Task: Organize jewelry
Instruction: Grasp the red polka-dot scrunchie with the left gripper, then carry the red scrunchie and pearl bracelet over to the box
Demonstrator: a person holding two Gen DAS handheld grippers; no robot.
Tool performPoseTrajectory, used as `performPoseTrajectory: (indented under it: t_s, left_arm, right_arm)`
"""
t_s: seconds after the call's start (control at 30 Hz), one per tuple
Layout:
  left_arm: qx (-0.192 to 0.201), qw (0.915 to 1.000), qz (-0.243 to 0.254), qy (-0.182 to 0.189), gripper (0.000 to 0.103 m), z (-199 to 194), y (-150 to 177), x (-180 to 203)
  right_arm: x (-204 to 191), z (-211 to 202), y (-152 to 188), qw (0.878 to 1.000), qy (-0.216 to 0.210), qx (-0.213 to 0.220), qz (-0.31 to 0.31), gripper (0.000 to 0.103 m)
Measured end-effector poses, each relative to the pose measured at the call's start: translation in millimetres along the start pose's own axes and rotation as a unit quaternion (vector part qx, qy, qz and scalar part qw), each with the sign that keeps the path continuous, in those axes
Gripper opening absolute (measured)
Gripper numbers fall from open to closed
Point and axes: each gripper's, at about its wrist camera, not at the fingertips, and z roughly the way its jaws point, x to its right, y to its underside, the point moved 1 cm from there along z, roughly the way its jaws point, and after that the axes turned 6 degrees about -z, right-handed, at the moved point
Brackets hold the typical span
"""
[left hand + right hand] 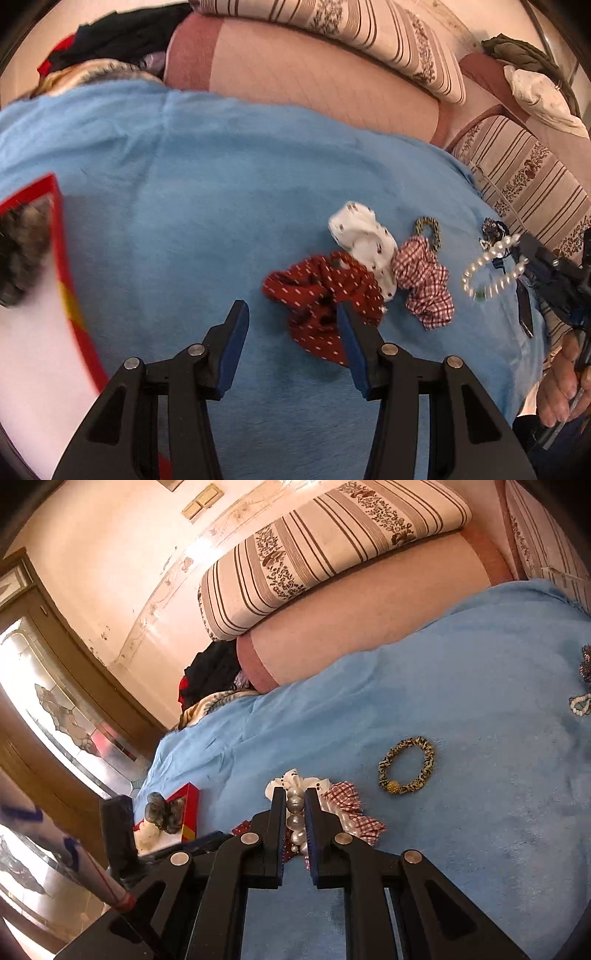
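On a blue blanket [221, 184] lie a red dotted scrunchie [317, 295], a white patterned scrunchie [364, 234], a red checked scrunchie [424, 280] and a leopard-print bracelet [406, 766]. My left gripper [291, 314] is open and empty, just left of the red scrunchie. My right gripper [295, 801] is shut on a pearl bracelet [295, 819], which hangs from it above the blanket in the left wrist view [491, 273]. A red box [62, 266] holding a grey hair piece sits at the far left; it also shows in the right wrist view [186, 805].
More small jewelry lies at the blanket's right edge [583, 686]. Striped floral cushions [332, 546] and a pink sofa back [295, 81] stand behind. Dark clothes [210, 672] are piled at the far corner. A wooden glass-paned door [48, 686] is at the left.
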Motion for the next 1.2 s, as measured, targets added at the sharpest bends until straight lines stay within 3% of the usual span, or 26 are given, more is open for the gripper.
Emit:
performPoseTrajectory:
  t_s: [0.2, 0.27, 0.33, 0.5, 0.8, 1.2]
  left_arm:
    - [-0.021, 0.9996, -0.004, 0.018, 0.048, 26, 14, 13]
    - [-0.003, 0.9999, 0.010, 0.003, 0.044, 28, 16, 20]
    - [-0.002, 0.9998, 0.018, 0.000, 0.008, 30, 17, 24]
    - [0.026, 0.9990, 0.033, -0.013, 0.008, 19, 18, 29]
    - [0.108, 0.9926, 0.055, 0.003, 0.008, -31, 10, 38]
    - [0.121, 0.9897, 0.077, 0.006, 0.008, -45, 13, 46]
  right_arm:
    - [-5, -3, 1, 1.000, -0.012, 0.004, -0.006, 0.010]
    - [-3, -1, 4, 1.000, -0.015, 0.000, -0.007, 0.010]
    - [-4, 1, 5, 1.000, -0.016, -0.003, -0.008, 0.010]
    - [-7, 2, 5, 1.000, -0.017, -0.003, -0.017, 0.011]
    - [-17, 6, 9, 0.999, -0.019, -0.006, -0.039, 0.011]
    - [-24, 10, 12, 0.998, -0.021, -0.008, -0.052, 0.011]
